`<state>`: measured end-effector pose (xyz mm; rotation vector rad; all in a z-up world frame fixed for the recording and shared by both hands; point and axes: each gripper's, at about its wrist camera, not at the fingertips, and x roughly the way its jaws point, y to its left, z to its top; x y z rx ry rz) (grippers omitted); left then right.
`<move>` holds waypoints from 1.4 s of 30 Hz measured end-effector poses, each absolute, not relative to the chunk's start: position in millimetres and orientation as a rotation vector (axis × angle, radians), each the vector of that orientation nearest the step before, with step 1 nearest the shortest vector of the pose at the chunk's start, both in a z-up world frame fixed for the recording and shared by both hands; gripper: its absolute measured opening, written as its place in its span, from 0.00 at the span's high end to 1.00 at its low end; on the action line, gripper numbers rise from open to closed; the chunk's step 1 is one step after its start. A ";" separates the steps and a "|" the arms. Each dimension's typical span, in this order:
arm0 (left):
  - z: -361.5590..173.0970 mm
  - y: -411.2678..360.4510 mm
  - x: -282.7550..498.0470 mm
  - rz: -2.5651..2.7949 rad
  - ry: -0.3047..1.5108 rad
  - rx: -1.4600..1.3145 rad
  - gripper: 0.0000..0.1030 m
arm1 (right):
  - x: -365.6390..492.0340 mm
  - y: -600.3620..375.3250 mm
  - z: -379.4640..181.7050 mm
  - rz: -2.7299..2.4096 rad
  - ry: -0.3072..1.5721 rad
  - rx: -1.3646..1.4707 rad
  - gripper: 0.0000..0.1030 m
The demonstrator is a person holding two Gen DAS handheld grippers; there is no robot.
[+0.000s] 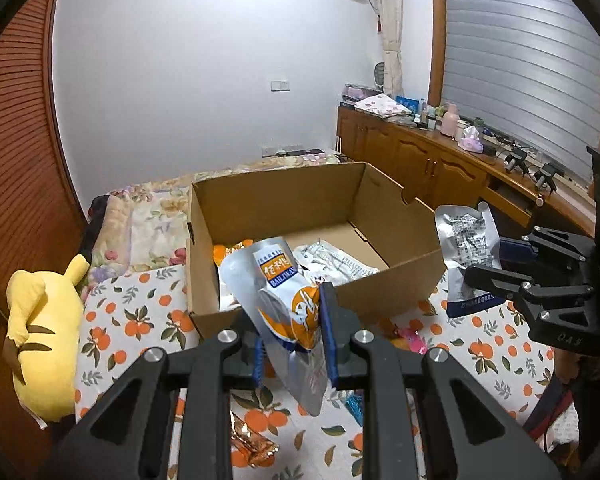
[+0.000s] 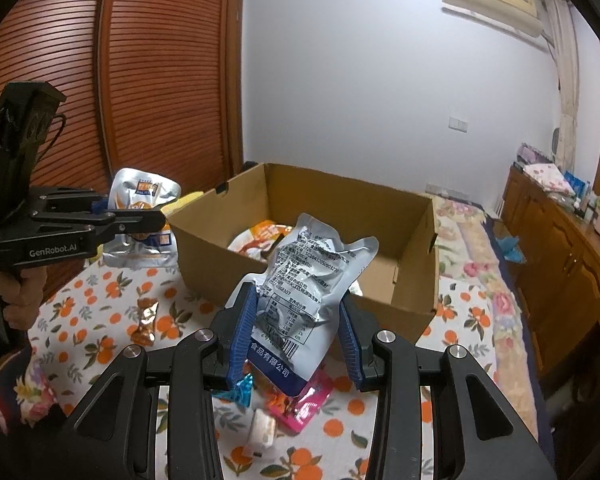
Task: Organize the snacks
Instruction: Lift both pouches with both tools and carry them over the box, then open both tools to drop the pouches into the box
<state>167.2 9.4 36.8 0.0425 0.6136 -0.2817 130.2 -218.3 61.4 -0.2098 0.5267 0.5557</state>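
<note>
My left gripper (image 1: 294, 344) is clamped tight on a silver and orange snack pouch (image 1: 286, 300), its blue pads pinching the crumpled foil low down while the top stands up over the near wall of the cardboard box (image 1: 396, 280). My right gripper (image 2: 296, 336) has its jaws part way apart, closed on a silver pouch with printed text (image 2: 304, 280), held by its lower half just in front of the same box. Inside the box lie more packets (image 2: 260, 240), orange and white. Both pouches hang above an orange-patterned cloth (image 2: 80, 320), where small wrapped sweets (image 2: 146, 320) and a pink packet (image 2: 308, 404) lie scattered. A yellow plush toy (image 1: 44, 336) lies at the cloth's left edge.
</note>
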 end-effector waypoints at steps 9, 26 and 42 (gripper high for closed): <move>42.6 7.7 189.4 -0.273 0.616 0.057 0.80 | 148.0 -211.6 60.1 0.556 0.523 -0.213 0.62; 18.8 8.2 247.8 -0.230 0.696 0.051 0.80 | 198.8 -209.5 50.3 0.534 0.558 -0.126 0.62; 16.3 17.2 245.2 -0.210 0.682 0.031 0.67 | 234.0 -198.9 33.2 0.502 0.634 -0.115 0.63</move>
